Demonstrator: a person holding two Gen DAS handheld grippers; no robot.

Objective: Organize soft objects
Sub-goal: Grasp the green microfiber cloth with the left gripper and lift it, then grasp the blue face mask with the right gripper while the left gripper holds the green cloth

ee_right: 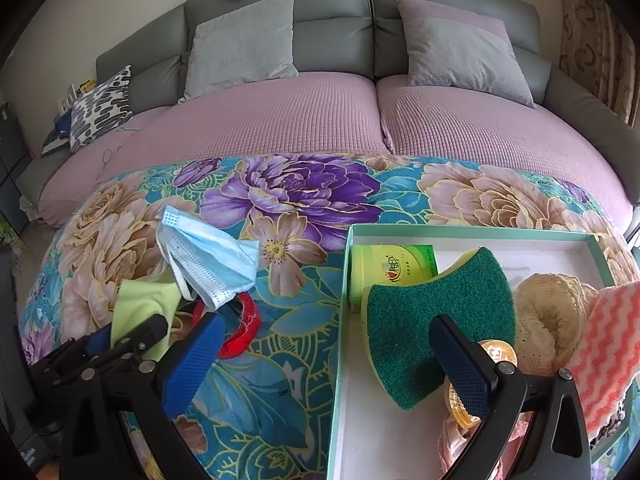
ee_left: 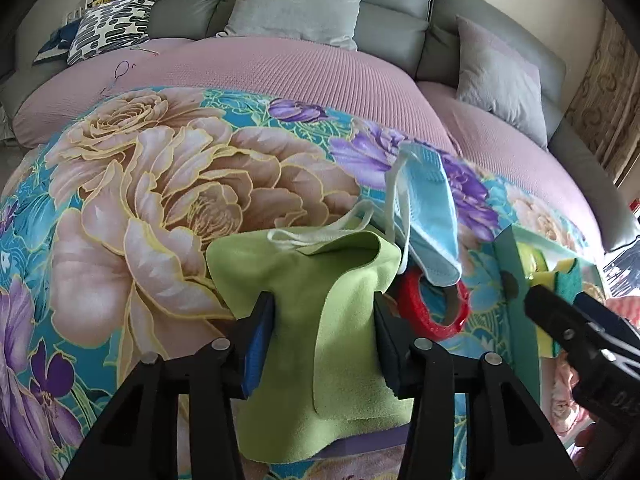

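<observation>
Floral blanket (ee_right: 304, 196) over pink bed (ee_right: 260, 120), grey headboard (ee_right: 332, 36) behind.

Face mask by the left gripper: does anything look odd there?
Yes. The blue face mask is crumpled, propped on the red tape roll, and one ear loop lies across the green cloth the left gripper holds, so it may drag along.

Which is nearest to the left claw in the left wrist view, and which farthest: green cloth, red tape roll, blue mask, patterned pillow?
1. Green cloth, between the left claw fingers.
2. Red tape roll, just right.
3. Blue mask, beyond the roll.
4. Patterned pillow, far left on the sofa.
</observation>
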